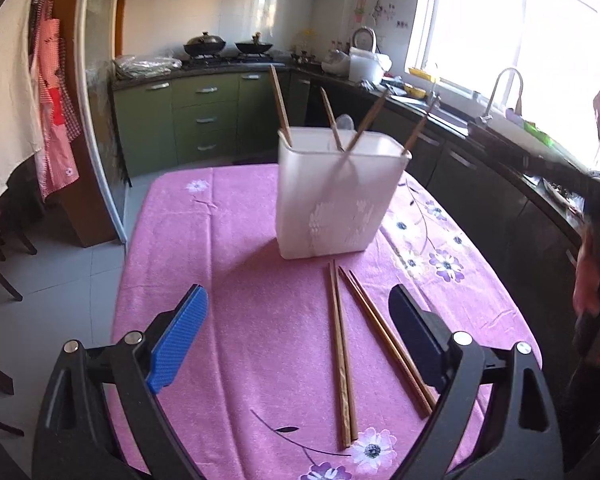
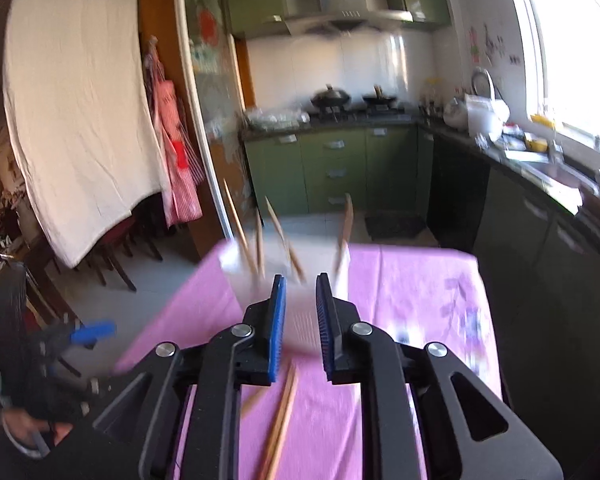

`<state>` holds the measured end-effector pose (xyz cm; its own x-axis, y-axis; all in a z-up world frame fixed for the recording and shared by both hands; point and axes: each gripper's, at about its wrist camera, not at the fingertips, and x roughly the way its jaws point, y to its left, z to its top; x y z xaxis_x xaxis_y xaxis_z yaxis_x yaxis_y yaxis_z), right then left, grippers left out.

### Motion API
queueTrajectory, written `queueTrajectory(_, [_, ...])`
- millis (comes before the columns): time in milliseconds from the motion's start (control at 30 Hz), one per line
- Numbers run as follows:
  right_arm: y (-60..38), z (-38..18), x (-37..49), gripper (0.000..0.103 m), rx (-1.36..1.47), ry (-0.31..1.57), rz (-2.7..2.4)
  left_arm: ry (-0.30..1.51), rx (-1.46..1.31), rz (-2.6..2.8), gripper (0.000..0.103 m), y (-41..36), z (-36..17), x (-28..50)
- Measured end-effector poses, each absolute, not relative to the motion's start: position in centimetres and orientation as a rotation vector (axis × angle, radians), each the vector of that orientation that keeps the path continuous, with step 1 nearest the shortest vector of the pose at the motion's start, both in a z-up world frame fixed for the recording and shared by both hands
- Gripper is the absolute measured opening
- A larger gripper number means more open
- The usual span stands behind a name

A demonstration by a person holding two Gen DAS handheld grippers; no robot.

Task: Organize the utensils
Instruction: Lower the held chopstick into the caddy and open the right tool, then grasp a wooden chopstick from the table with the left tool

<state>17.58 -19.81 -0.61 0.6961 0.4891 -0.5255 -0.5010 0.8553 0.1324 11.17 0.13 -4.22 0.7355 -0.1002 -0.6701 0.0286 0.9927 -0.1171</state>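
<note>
Four chopsticks [image 1: 342,344] lie loose on the pink flowered tablecloth [image 1: 228,248], two neat pairs side by side, just in front of the white plastic holder [image 1: 332,200]. That holder stands upright near the middle of the table, and four more chopsticks [image 1: 280,100] lean out of its top at different angles.

My left gripper [image 1: 300,336] hangs low over the near end of the cloth with its jaws spread wide, nothing between them; the loose pairs lie between the blue pad and the black finger, closer to the black one.

My right gripper [image 2: 301,320] is higher up and its picture is blurred. Its two blue-padded fingers [image 2: 278,320] stand close together with a narrow gap showing, and nothing is caught in that gap. Beyond the tips I make out the holder [image 2: 236,264] as a pale smear with sticks poking up, and below the fingers a loose pair [image 2: 280,428] on the cloth.

Green kitchen cabinets [image 1: 204,116] sit behind the table.
</note>
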Motion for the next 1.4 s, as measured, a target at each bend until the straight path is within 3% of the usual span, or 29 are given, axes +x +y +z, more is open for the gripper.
queueTrajectory(333, [-22.3, -12.3, 17.0, 0.018, -0.008, 0.789, 0.437, 0.841, -0.005, -0.092, 0.086, -3.7, -9.0, 15.4])
queueTrajectory(433, [-23.0, -14.1, 16.9, 0.019, 0.026, 0.826, 0.450, 0.904, -0.009, -0.094, 0.074, -3.6, -10.7, 17.2])
queueTrajectory(500, [-22.9, -14.4, 16.9, 0.019, 0.035, 0.836, 0.459, 0.956, -0.038, -0.099, 0.065, -3.2, -12.0, 18.4])
queueTrajectory(700, [-22.6, -14.8, 17.0, 0.019, 0.049, 0.854, 0.476, 1.051, -0.102, -0.126, 0.053, -2.6, -14.3, 20.6])
queueTrajectory(1400, [-23.3, -15.1, 17.5, 0.021, 0.102, 0.883, 0.492, 1.163, -0.039, -0.120, 0.046, -4.2, -15.6, 23.8])
